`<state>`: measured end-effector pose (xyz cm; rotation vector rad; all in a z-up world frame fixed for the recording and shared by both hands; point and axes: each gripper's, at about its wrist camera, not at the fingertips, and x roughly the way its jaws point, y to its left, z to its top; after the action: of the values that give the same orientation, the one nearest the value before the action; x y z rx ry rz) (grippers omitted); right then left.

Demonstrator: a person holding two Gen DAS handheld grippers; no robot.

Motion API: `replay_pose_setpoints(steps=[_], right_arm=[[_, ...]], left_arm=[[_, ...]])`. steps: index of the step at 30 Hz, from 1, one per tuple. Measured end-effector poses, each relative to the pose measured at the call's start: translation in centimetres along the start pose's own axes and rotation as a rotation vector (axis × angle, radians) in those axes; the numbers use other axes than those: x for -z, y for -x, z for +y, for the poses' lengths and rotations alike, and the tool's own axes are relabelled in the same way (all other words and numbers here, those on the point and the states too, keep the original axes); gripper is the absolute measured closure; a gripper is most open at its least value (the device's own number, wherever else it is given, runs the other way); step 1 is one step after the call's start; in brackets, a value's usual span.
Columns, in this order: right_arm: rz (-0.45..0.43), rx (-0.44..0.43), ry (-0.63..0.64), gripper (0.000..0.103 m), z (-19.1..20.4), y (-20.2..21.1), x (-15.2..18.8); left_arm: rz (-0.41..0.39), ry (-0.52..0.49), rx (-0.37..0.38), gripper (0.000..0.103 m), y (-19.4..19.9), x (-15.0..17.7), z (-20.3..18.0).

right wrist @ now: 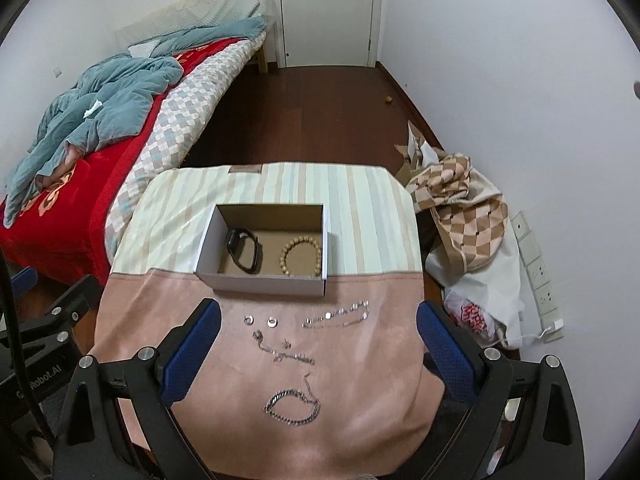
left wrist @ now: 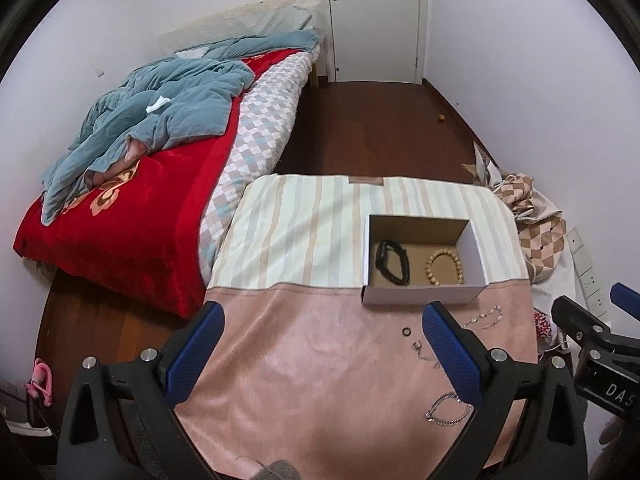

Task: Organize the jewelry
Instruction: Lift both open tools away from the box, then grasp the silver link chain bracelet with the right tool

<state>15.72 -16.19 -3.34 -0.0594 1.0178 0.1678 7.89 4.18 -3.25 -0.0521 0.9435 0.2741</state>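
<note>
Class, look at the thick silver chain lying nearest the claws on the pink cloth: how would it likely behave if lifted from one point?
The thick silver chain lies in a loose, irregular loop, so it is probably floppy and would hang limp. Its links look metal, so likely heavy for its size. Lying flat on the pink cloth, it seems unlikely to roll.

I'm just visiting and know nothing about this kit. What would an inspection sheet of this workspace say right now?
Surface: pink and striped cloth covering a table.
Job's things: open box holding a black band and a bead bracelet; outside it, two rings, a sparkly chain, a thin chain and a chunky chain on the cloth.
Clutter: nothing seen on the cloth.
Grippers: left gripper and right gripper both open, empty.
Cables: black cable at the left edge.
Surroundings: unmade bed, closed door, checked fabric pile.
</note>
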Motion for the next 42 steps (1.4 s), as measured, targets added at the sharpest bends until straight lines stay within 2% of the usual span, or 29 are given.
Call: replay_pose_setpoints(steps=[3,6,9,11,13,16,17,20,21,22,27,33,38,42], right_arm=[[0.051,-0.003,-0.017,0.004,-0.7,-1.7,2.0],[0.132,-0.016,-0.029,0.004,-1.3,-5.0,4.6],[0.253,-0.05,-0.048,0.004,-1.6,-9.8,8.6],[0.317,-0.047,-0.048,0.01,-1.7,-12.5,11.0],[0.376,-0.048,-0.055,0.023,-1.7,-14.8,13.2],[0.433,-0.047,-0.065,0.028,-1.7,-17.1,15.6],[0.394,-0.029,-0.046,0.031,-1.5,-16.9,15.8],[0.365,0.003,0.002,0.051,-0.6,-16.8,16.2],[0.336,0.0,0.013,0.082,-0.5,-16.5,16.3],[0.331,-0.004,0.011,0.098,-0.6,-16.5,16.3],[0.304,-0.01,-0.081,0.099,-3.6,-16.9,15.2],[0.282,0.016,-0.173,0.099,-8.3,-17.4,13.3],[0.28,0.009,-0.211,0.099,-10.1,-17.9,12.4],[0.289,-0.001,-0.229,0.099,-10.7,-18.4,12.6]], left_arm=[[0.028,-0.004,-0.021,0.002,-1.3,1.8,0.2],[0.086,-0.015,-0.061,0.002,-4.1,4.5,0.1],[0.162,-0.014,-0.086,0.002,-7.1,7.4,0.2],[0.211,-0.016,-0.094,0.002,-8.7,9.0,0.1],[0.244,-0.023,-0.107,0.002,-10.0,10.3,0.0],[0.282,-0.024,-0.111,0.002,-11.3,11.4,0.1],[0.288,-0.024,-0.111,0.002,-11.5,11.7,0.1],[0.297,-0.034,-0.104,0.002,-12.1,11.7,-0.5],[0.296,-0.04,-0.098,0.002,-12.3,11.6,-0.8],[0.297,-0.044,-0.088,0.002,-12.6,11.4,-1.1],[0.296,-0.054,-0.015,0.002,-14.1,9.6,-3.5],[0.345,-0.1,0.116,0.003,-17.2,8.6,-7.9],[0.335,-0.147,0.155,0.004,-18.3,8.1,-10.6],[0.325,-0.183,0.148,0.03,-19.0,8.0,-11.7]])
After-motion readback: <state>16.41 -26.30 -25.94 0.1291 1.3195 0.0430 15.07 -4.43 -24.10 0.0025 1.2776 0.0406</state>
